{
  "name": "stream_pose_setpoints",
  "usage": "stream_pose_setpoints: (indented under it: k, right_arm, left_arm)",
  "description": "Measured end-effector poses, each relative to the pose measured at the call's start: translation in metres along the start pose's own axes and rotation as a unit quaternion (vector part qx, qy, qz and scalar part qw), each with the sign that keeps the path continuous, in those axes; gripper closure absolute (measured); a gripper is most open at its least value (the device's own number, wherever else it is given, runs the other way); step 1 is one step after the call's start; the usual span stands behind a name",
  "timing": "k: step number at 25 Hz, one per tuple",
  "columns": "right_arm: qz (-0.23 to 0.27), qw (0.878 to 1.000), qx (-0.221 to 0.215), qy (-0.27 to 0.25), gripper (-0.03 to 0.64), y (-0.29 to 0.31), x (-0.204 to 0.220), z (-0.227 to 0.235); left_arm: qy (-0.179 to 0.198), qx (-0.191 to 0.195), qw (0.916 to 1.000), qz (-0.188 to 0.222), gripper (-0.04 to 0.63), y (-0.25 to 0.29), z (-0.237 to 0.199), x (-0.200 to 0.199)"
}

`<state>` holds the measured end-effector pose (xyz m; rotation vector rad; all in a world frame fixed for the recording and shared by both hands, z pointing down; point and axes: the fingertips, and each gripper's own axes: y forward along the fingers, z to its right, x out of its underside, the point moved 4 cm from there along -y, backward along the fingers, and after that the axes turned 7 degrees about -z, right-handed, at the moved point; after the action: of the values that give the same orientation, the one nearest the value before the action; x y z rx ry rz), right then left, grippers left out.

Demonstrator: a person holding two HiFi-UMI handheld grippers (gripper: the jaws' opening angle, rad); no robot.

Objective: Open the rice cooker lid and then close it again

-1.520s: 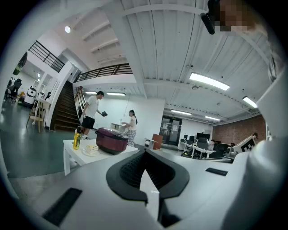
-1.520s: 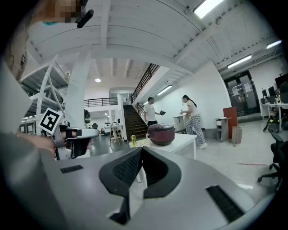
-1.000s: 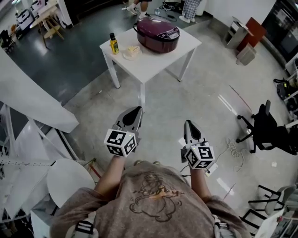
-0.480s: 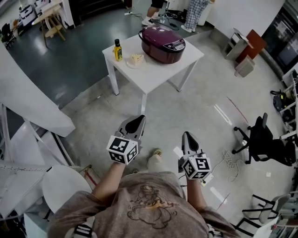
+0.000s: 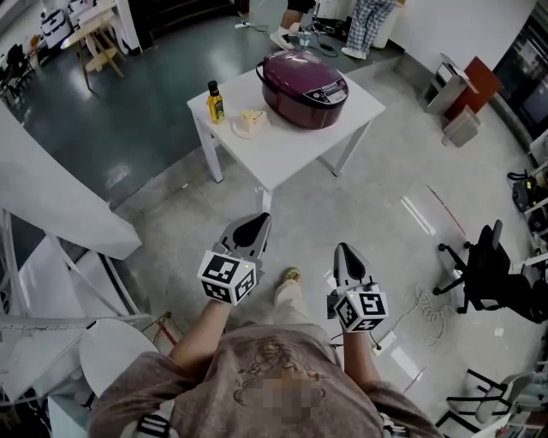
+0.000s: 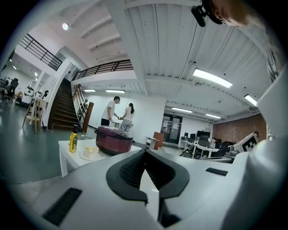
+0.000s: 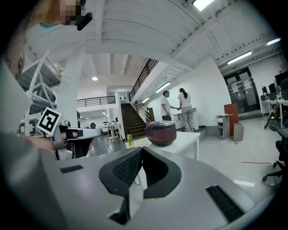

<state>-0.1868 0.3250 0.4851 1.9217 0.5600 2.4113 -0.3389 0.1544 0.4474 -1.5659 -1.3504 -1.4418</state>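
A maroon rice cooker (image 5: 304,77) stands with its lid down on a white table (image 5: 282,147) well ahead of me across the floor. It also appears small in the left gripper view, as the rice cooker (image 6: 113,140), and in the right gripper view, as the rice cooker (image 7: 162,132). My left gripper (image 5: 254,221) and right gripper (image 5: 345,250) are held side by side at waist height and point toward the table, far short of it. Both are shut with nothing between the pads, as the left gripper (image 6: 145,152) and right gripper (image 7: 141,149) show in their own views.
A yellow oil bottle (image 5: 214,101) and a plate with a slice of cake (image 5: 249,122) share the table's left side. Two people (image 5: 360,17) stand behind the table. A black office chair (image 5: 488,274) and a floor cable (image 5: 428,299) lie at the right; white structures (image 5: 60,205) are at the left.
The table and cooker have come a little nearer and lower in the head view as I walk forward. Both grippers keep their pose and stay shut. A foot now shows between them.
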Motion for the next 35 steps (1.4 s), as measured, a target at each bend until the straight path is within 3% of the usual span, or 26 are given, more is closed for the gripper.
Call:
stream_pose_setpoints:
  k: [23, 35]
  right_arm:
    - [-0.011, 0.999, -0.051, -0.003, 0.615, 0.152, -0.085, 0.143]
    - [-0.005, 0.997, -0.082, -0.007, 0.615, 0.202, -0.109, 0.180]
  left_arm:
    - [-0.019, -0.044, 0.9988, 0.009, 0.575, 0.189, -0.044, -0.066]
    - [-0.012, -0.077, 0.9967, 0.024, 0.575, 0.233, -0.061, -0.086]
